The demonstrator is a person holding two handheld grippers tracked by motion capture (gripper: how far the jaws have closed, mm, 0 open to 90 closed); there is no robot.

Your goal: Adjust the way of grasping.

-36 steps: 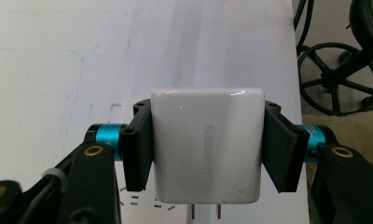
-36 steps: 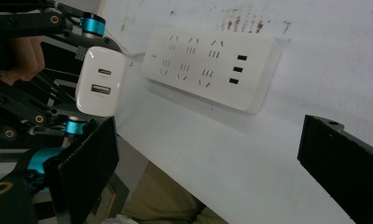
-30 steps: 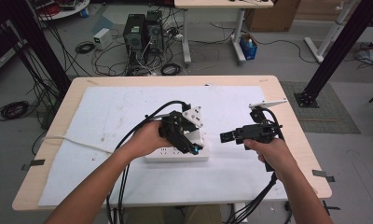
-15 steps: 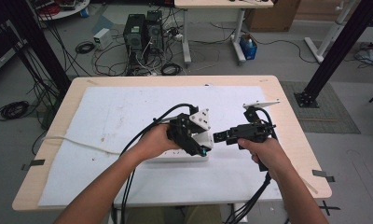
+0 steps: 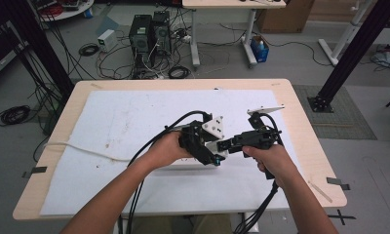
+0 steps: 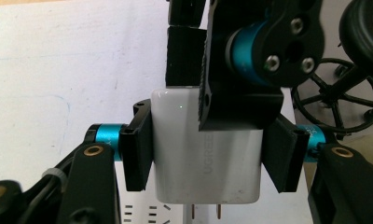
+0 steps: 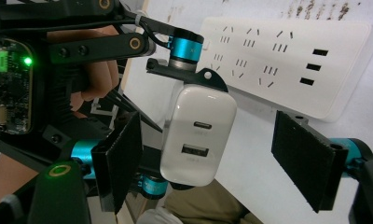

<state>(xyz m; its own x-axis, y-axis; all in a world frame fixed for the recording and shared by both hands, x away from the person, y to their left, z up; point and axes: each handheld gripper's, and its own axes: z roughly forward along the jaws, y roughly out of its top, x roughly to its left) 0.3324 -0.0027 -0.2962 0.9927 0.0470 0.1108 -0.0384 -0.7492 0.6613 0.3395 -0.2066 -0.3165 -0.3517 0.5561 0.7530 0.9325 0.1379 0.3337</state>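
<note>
A white UGREEN charger with two metal prongs is clamped by its sides between the pads of my left gripper, which is shut on it. In the high view the left gripper holds it just above a white power strip near the table's front. My right gripper points left at the charger. Its jaws have just been closing with the charger between them. The left pad is close beside the charger's port face, and the right pad stands well apart.
The power strip lies on a white sheet that covers the wooden table. A white cord runs left from it. Black cables trail from both grippers over the front edge. Computers and cables sit on the floor beyond.
My right gripper has moved left to meet the left gripper. The left gripper has shifted slightly right with the charger. The two now overlap above the power strip.
</note>
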